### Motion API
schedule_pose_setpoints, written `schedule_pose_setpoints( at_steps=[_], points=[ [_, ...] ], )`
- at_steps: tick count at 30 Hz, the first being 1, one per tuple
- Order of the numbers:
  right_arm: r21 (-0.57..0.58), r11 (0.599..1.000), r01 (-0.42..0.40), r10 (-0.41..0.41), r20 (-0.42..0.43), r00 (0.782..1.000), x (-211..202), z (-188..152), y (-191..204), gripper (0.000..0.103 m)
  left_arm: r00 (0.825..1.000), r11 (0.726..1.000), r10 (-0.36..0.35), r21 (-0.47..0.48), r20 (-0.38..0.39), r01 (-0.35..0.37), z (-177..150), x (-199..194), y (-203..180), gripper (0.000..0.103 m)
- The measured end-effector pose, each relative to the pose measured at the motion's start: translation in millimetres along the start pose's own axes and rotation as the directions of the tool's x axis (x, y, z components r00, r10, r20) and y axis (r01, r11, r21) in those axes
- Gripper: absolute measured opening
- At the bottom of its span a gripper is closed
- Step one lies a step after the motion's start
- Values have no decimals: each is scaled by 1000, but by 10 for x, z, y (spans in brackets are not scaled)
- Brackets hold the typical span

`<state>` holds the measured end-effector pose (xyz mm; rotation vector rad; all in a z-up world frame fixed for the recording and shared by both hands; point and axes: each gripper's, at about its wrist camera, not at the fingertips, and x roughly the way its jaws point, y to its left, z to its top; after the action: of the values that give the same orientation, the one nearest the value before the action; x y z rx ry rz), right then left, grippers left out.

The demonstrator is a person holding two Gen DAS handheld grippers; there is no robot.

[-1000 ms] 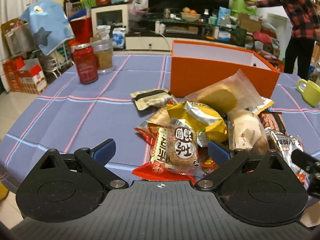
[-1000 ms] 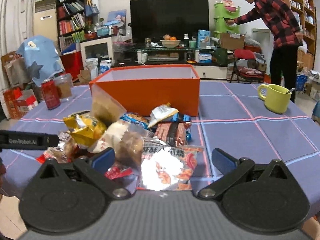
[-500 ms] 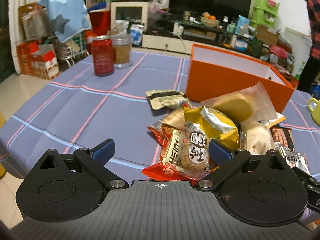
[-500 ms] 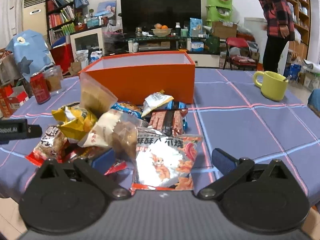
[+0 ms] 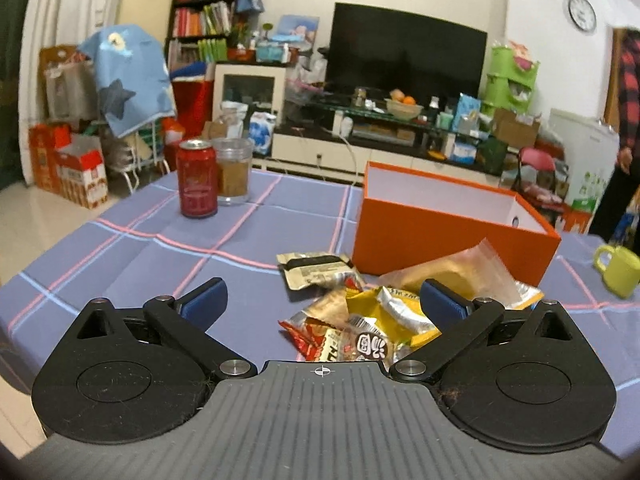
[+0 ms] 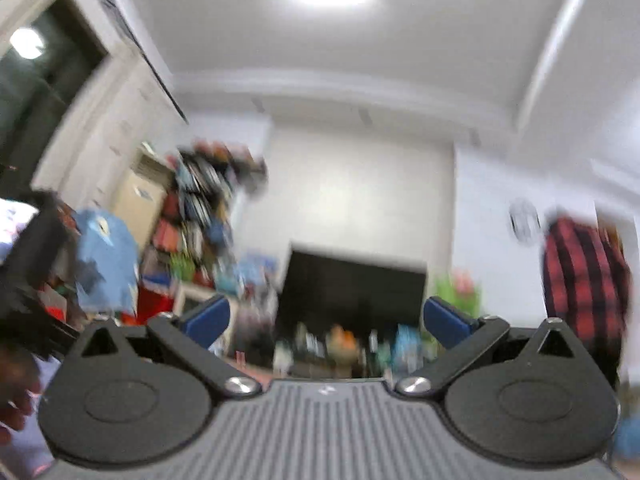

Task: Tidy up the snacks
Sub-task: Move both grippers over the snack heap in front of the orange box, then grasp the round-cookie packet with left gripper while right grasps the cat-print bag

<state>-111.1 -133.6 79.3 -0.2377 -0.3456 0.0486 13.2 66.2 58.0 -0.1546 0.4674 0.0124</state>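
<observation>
My left gripper (image 5: 322, 300) hovers with fingers spread, empty, over the crinkled snack packets (image 5: 372, 320) heaped at my one o'clock, touching the open orange cardboard box (image 5: 448, 232). Bare blue checked tabletop (image 5: 132, 256) stretches toward ten o'clock. My right gripper (image 6: 326, 320) gapes wide, tilted ceilingward, view blurred.

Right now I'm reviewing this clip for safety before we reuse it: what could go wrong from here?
1. The right gripper is open and tilted at the ceiling, its view blurred; the snacks are out of its sight, so reaching now would be blind.
2. The snack pile overlaps loosely against the orange box; the open left gripper could pinch several packets or push others away.
3. The red can and green mug could be knocked by a wide swing.
</observation>
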Motion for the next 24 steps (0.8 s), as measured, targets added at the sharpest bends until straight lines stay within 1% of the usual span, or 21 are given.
schedule_pose_setpoints(
  at_steps=[1,2,4,8,10,11,12,13,14,16,19,20,22,24],
  points=[
    [-24,1000,-10,11,39,999,-50,16,37,102,1000,1000,-4,-5,0,4,2,-5,2,97],
    [-46,999,-14,17,60,998,-77,23,66,102,1000,1000,0,-5,8,0,1,-16,-2,97],
    [-76,997,-24,29,71,997,-106,22,103,102,1000,1000,9,13,18,-9,2,-34,-16,97],
    [-33,999,-23,25,53,998,-103,24,30,102,999,1000,3,22,47,-4,24,-72,-27,97],
    [-14,1000,-19,20,88,996,-147,36,2,102,998,1000,-12,20,60,11,30,-103,-33,97],
    [-14,1000,-9,10,133,991,-182,47,-4,102,998,1000,-18,23,67,17,32,-120,-42,97],
    [-26,1000,5,0,184,983,-229,61,6,102,997,999,-21,27,73,19,31,-135,-49,97],
    [-48,999,23,-11,242,970,-279,60,17,102,997,999,-25,35,75,23,31,-143,-60,97],
    [-71,997,38,-15,301,954,-337,64,44,102,997,999,-28,41,75,25,30,-147,-68,97],
    [-106,994,40,6,402,915,-450,61,92,102,997,998,-33,49,70,30,26,-144,-84,97],
    [-172,984,40,53,503,863,-575,22,180,102,997,998,-38,48,65,35,25,-142,-87,97],
    [-187,981,39,66,523,850,-595,0,192,102,997,998,-37,46,63,35,25,-139,-87,97],
    [-210,977,32,90,548,832,-607,-29,220,102,998,999,-34,42,59,32,26,-128,-80,97],
    [-220,975,28,101,550,829,-593,-55,223,102,998,999,-33,38,53,31,24,-115,-68,97]
  ],
)
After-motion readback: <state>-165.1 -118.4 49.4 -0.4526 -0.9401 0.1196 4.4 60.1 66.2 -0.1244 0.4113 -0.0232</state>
